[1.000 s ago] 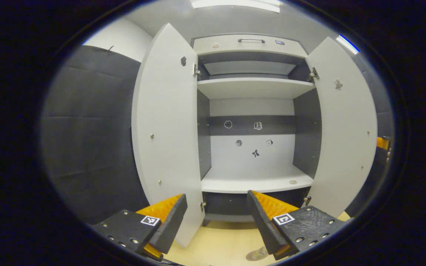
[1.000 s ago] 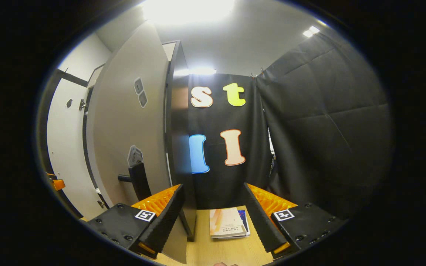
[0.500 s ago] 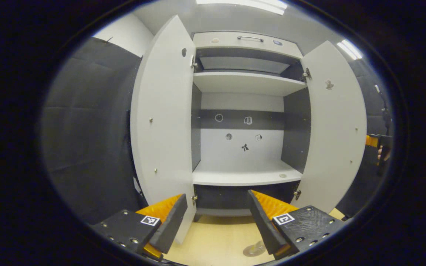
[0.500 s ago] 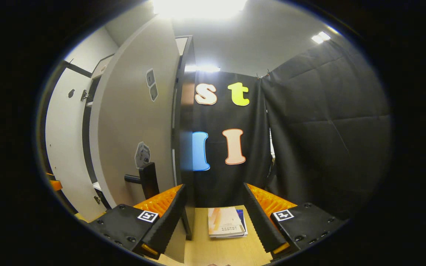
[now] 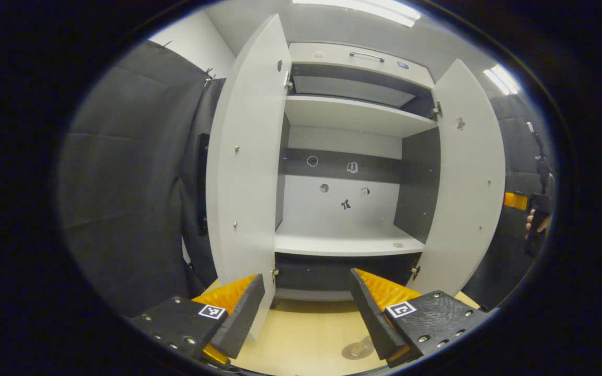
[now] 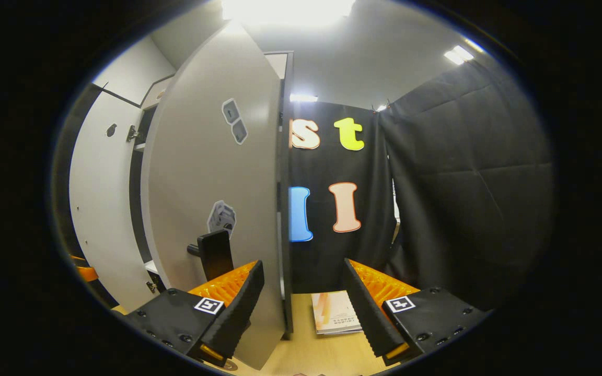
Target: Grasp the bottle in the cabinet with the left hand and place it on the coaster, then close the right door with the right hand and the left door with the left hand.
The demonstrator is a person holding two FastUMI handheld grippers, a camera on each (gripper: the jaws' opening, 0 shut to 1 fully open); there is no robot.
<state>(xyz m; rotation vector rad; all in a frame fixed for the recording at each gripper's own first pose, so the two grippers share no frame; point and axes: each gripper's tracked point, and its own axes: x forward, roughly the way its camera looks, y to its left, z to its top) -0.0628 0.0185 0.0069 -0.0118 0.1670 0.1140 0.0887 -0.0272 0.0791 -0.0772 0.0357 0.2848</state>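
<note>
Your right hand-held gripper (image 6: 301, 308) has closed in on the right door (image 6: 217, 209) over the last second: its edge now stands between your spread fingers, empty and touching nothing I can make out, with the door's dark handle (image 6: 215, 254) just left of that edge. That puts you at the start of the right-door push. In the left gripper view the cabinet (image 5: 353, 156) has drifted back a little, so your left hand-held gripper (image 5: 306, 313), fingers apart and empty, seems to be retreating. The shelves inside hold no bottle; a clear round thing (image 5: 356, 350) on the tabletop below the cabinet may be its base or the coaster, I cannot tell which. The left door (image 5: 246, 172) is wide open.
</note>
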